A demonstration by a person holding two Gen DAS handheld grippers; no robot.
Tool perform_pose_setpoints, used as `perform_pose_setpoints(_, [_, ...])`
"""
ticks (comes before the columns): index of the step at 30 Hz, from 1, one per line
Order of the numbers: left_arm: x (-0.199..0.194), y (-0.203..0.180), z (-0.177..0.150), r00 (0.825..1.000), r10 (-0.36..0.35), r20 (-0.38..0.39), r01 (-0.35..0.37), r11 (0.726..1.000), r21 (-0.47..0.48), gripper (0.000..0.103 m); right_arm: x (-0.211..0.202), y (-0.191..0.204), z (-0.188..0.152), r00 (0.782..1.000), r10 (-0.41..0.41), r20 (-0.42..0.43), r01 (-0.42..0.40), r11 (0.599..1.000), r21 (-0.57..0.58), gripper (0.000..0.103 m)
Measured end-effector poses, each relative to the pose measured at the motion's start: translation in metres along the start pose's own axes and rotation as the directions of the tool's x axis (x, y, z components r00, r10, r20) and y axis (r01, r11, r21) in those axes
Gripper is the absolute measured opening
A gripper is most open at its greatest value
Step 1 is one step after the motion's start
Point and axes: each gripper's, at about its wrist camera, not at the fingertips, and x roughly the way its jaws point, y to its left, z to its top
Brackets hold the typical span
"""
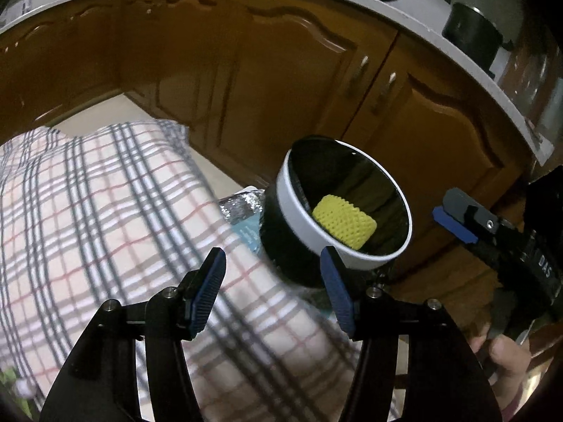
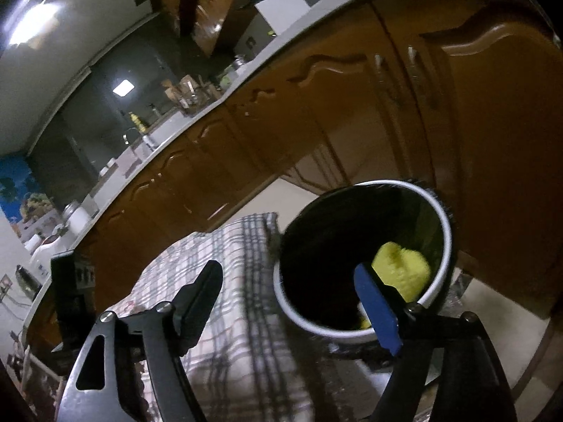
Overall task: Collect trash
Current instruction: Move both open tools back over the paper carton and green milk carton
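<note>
My left gripper (image 1: 272, 281) and right gripper (image 2: 292, 302) both gape, holding nothing; round white-rimmed bin (image 1: 299, 207) sits at the plaid cloth's (image 1: 105, 211) edge, knobbly yellow trash (image 1: 345, 223) inside, wooden cabinets (image 1: 281, 81) close behind

The only legible lettering is "DAS", white on the black body of the right gripper (image 1: 457, 223), seen at the right edge of the left wrist view. The print on the blue packet (image 1: 248, 230) beside the bin (image 1: 299, 211) is too blurred to read.
</note>
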Motion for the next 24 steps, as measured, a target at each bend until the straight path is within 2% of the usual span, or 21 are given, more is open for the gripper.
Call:
perform_pose_setpoints(12, [-0.066, 0.042, -0.049, 0.995, 0.068, 0.067, -0.064, 0.996, -0.064, 0.056, 0.006, 0.057, -0.043, 0.992, 0.108, -0.073, -0.112, 0.992, -0.051, 0.08])
perform_pose_setpoints(24, [-0.137, 0.106, -0.099, 0.98, 0.165, 0.109, -0.146, 0.976, -0.158, 0.056, 0.022, 0.107, -0.088, 0.957, 0.207, -0.202, -0.232, 0.966, -0.112, 0.08])
